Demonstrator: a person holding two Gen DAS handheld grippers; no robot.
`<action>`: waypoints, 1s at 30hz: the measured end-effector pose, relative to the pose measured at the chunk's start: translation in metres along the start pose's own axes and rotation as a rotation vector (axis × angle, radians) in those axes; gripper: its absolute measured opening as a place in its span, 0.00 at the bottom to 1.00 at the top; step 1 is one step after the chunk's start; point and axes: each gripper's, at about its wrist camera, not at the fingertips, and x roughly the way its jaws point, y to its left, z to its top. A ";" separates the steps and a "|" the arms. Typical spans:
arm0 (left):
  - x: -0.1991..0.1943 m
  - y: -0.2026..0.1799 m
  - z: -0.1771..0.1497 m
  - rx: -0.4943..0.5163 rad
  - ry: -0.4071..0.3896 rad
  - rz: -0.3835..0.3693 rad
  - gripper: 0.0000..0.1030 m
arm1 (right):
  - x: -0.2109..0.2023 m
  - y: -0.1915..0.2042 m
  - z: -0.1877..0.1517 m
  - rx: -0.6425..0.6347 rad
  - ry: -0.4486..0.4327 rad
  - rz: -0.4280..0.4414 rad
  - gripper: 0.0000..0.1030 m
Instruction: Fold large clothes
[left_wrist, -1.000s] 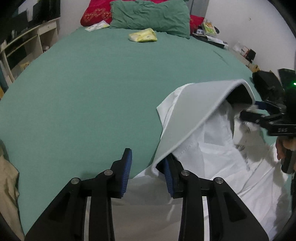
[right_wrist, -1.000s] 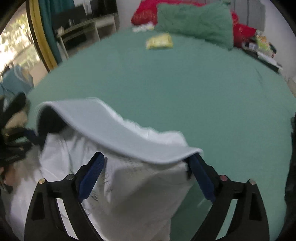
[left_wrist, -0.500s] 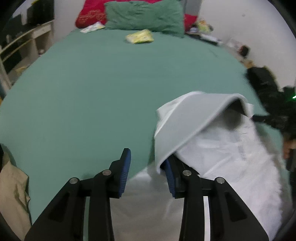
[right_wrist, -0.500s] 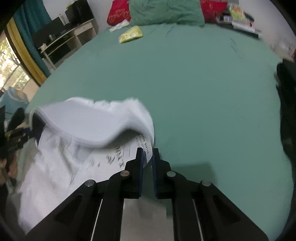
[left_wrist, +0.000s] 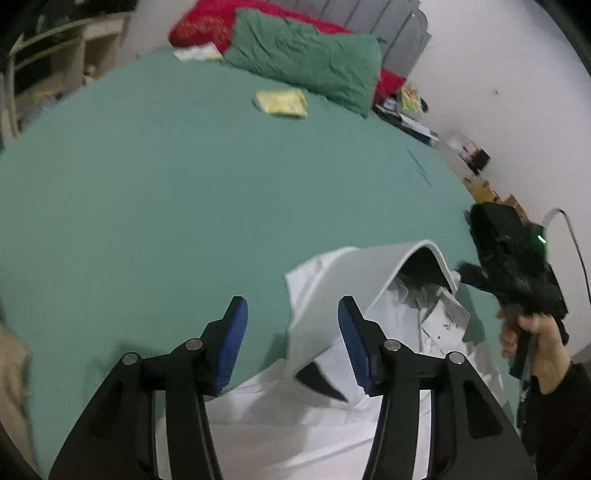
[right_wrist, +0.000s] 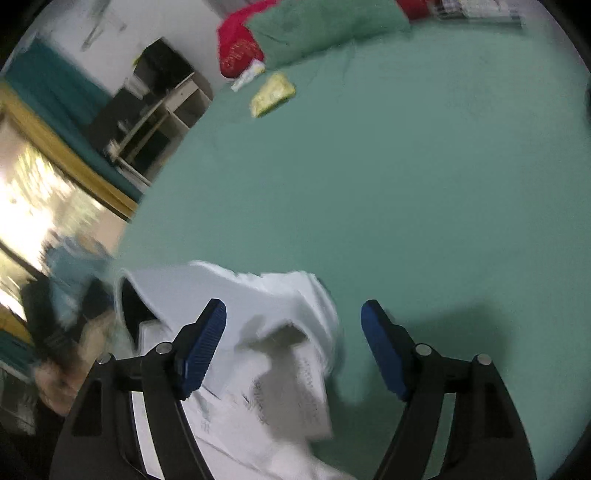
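A large white garment (left_wrist: 399, 332) lies bunched at the near edge of the green bed (left_wrist: 184, 192), with a stiff pale flap (left_wrist: 369, 273) arched over it. My left gripper (left_wrist: 291, 343) hovers over the flap's near edge. Its jaws are opening; the flap's edge sits close to the right pad (left_wrist: 352, 343), and neither pad presses it. In the right wrist view the garment (right_wrist: 258, 369) is blurred under my right gripper (right_wrist: 295, 349). Those jaws are opening too, with cloth below them and no pad on it. A hand (left_wrist: 535, 336) holds the right gripper (left_wrist: 469, 275) beside the flap.
A green pillow (left_wrist: 306, 66) and a red one (left_wrist: 207, 29) lie at the head of the bed, with a yellow packet (left_wrist: 282, 103) in front. Clutter (left_wrist: 410, 110) lines the bed's right side. Shelves (right_wrist: 155, 110) and a bright window (right_wrist: 37, 206) stand to the left.
My left jaws have widened and no longer touch the flap's edge. The right gripper stood wide around the fold, shut beside it, then opened again while rolling and shifting sideways. The flap has sunk lower.
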 end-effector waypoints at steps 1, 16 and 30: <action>0.007 -0.002 -0.002 0.014 0.015 0.005 0.52 | 0.010 -0.005 0.002 0.033 0.026 0.018 0.74; 0.038 -0.038 -0.045 0.413 0.212 0.033 0.56 | -0.041 0.029 -0.100 -0.334 0.158 0.007 0.20; 0.058 -0.051 -0.037 0.501 0.255 -0.072 0.34 | 0.007 0.015 -0.083 -0.237 0.324 0.385 0.70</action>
